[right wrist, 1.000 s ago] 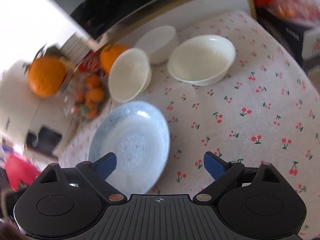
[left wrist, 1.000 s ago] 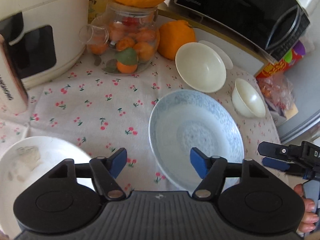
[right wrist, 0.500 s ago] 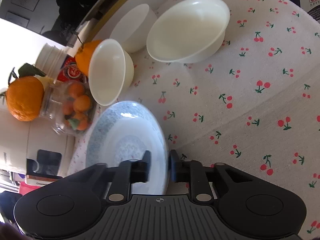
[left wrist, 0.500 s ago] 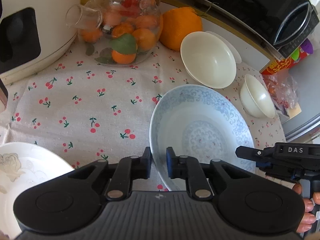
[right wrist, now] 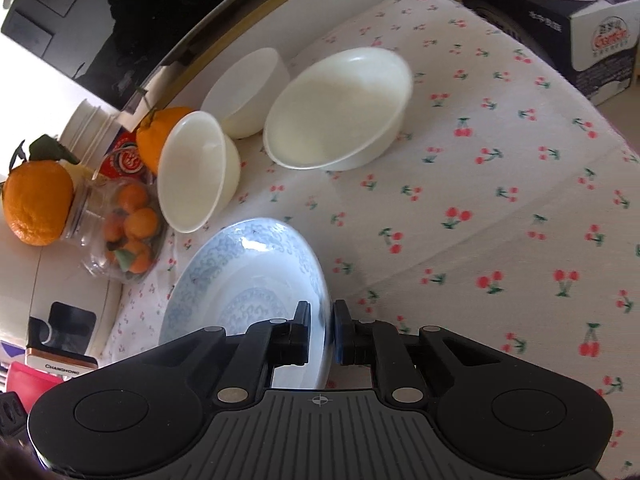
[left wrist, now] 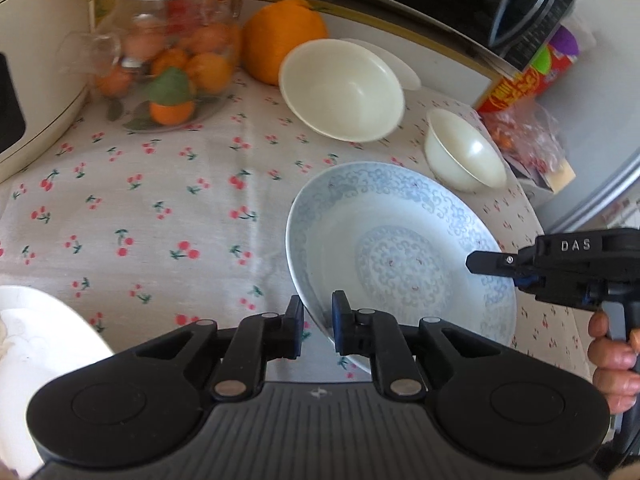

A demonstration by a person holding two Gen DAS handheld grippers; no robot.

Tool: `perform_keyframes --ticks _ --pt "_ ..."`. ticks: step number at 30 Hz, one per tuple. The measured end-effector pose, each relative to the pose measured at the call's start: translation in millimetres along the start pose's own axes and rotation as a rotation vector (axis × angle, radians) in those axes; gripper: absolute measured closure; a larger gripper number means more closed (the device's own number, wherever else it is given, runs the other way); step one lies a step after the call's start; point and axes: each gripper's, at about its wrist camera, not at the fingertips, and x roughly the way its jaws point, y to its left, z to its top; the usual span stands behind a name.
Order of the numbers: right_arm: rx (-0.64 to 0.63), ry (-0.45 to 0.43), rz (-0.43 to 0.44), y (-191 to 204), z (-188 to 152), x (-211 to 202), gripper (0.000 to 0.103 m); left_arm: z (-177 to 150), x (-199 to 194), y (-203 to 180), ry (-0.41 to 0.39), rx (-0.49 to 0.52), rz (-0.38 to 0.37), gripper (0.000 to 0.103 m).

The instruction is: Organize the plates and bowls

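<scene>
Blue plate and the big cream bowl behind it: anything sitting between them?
Nothing: in the left wrist view only bare cherry tablecloth separates blue plate from cream bowl.

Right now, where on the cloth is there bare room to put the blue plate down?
Bare cloth lies between the blue plate, the glass jar and the white plate. A wider bare patch lies on the blue plate's other side, below the wide white bowl. The back, with bowls and oranges, is crowded.
</scene>
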Motion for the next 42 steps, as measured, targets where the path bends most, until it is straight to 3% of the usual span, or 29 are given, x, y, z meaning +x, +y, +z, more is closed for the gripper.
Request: perform_keyframes --ticks 17,28,31,33,34,36,39,42 --pt "-0.012 0.012 -0.077 -5.9 -3.9 0.8 0.089 -5.2 6.9 -13.6 0.024 0.07 0.009 0.089" --pt "-0.026 0.016 -0.08 -5.6 -4.0 1.7 0.088 -1.5 7.3 -11.5 0.051 0.093 -0.012 0.086" --pt "-0.037 0.02 -0.073 -5.4 -4.3 1.1 0.084 -3.3 4.5 -12.1 0.045 0.104 0.001 0.067" --pt "-0.041 0.025 -0.058 -4.5 -5.1 -1.1 0.066 -5.3 0.9 -12.9 0.031 0.108 0.01 0.05" --pt "-0.046 0.026 -0.054 -3.2 -5.8 -2.4 0.059 -6.1 -1.1 -13.5 0.024 0.111 0.009 0.046" --pt "-0.066 0.023 -0.05 0.2 -9.0 -6.5 0.03 -7.7 -5.5 -14.4 0.013 0.122 0.001 0.034" --pt "-0.106 0.026 -0.032 4.8 -15.4 -12.8 0.025 -11.5 -12.9 -17.7 0.001 0.145 -0.007 0.015" --pt "-0.145 0.034 0.007 8.9 -20.8 -19.3 0.02 -16.5 -23.0 -17.8 -0.014 0.17 -0.006 0.007"
